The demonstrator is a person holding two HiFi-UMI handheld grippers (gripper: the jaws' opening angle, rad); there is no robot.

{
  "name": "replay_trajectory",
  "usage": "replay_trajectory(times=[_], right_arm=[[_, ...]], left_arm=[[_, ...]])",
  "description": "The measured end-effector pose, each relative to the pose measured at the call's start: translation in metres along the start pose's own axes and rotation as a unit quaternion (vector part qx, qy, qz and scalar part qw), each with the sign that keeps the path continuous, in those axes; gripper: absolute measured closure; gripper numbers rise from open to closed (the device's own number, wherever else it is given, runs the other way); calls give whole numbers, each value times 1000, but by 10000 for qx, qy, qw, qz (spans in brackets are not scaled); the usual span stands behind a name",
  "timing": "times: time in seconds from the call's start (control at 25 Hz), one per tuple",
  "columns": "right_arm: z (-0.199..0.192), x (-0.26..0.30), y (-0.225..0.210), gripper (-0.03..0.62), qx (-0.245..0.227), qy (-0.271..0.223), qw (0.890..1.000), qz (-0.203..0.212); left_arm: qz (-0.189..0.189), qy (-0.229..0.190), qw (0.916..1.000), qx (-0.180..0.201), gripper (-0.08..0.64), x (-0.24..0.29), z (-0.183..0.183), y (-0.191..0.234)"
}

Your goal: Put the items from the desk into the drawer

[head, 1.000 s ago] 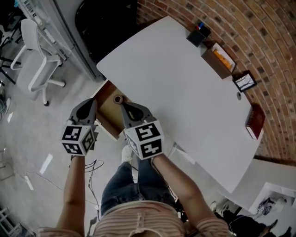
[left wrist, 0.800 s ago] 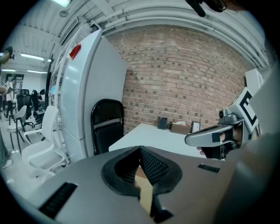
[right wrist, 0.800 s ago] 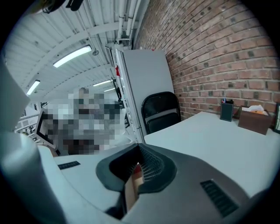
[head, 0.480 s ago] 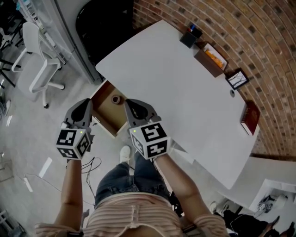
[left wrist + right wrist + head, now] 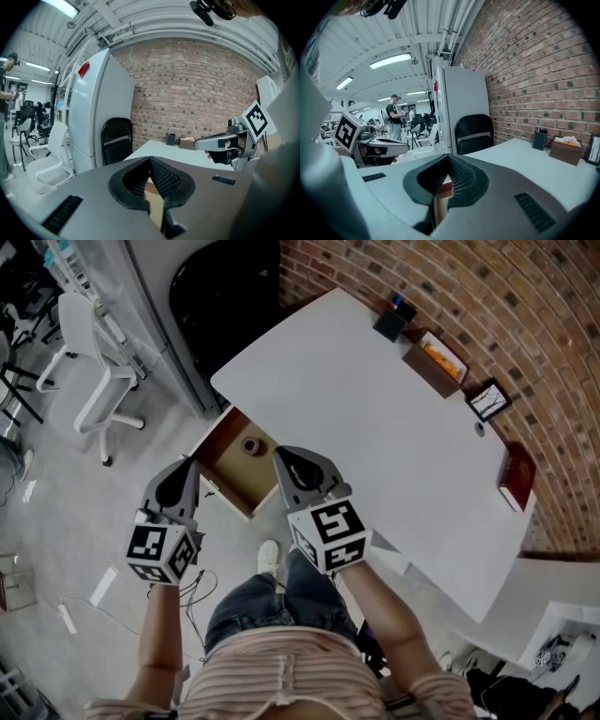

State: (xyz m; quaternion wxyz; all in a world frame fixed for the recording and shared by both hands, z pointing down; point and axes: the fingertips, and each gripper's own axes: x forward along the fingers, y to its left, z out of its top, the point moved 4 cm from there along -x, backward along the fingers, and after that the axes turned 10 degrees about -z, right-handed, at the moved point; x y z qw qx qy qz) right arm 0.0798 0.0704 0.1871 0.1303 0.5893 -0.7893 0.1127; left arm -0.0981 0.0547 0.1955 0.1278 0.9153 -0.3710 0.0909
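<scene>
An open wooden drawer (image 5: 225, 463) juts from the white desk (image 5: 356, 418) at its near left edge. A small roll (image 5: 251, 445) lies inside it. At the desk's far side by the brick wall stand a dark pen holder (image 5: 389, 322), a brown box (image 5: 434, 362), a small framed clock (image 5: 490, 401) and a red book (image 5: 517, 479). My left gripper (image 5: 185, 467) hangs shut and empty over the floor, left of the drawer. My right gripper (image 5: 284, 454) is shut and empty at the drawer's right edge. The pen holder (image 5: 539, 140) and box (image 5: 565, 150) show in the right gripper view.
A black folding chair (image 5: 225, 296) stands beyond the desk's left corner. A white swivel chair (image 5: 89, 371) is on the floor at the left, next to a white cabinet (image 5: 101, 112). Cables (image 5: 192, 582) trail on the floor near the person's feet.
My right gripper has drawn back from the roll in the drawer, toward the right. My left gripper has sunk a little toward the person. Both stay shut; the drawer stays open.
</scene>
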Motion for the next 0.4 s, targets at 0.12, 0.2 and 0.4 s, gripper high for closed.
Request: replay_trajectory(times=[0.12, 0.2, 0.4], right_arm=[[1, -3, 4, 575, 26, -23, 10000, -7], [1, -4, 6, 575, 56, -42, 10000, -24], [-2, -5, 13, 575, 75, -85, 9999, -64]], left_arm=[[-17, 17, 10000, 68, 552, -5, 1, -1], [-26, 11, 9999, 109, 552, -7, 1, -1], [-54, 14, 9999, 160, 552, -12, 0, 5]])
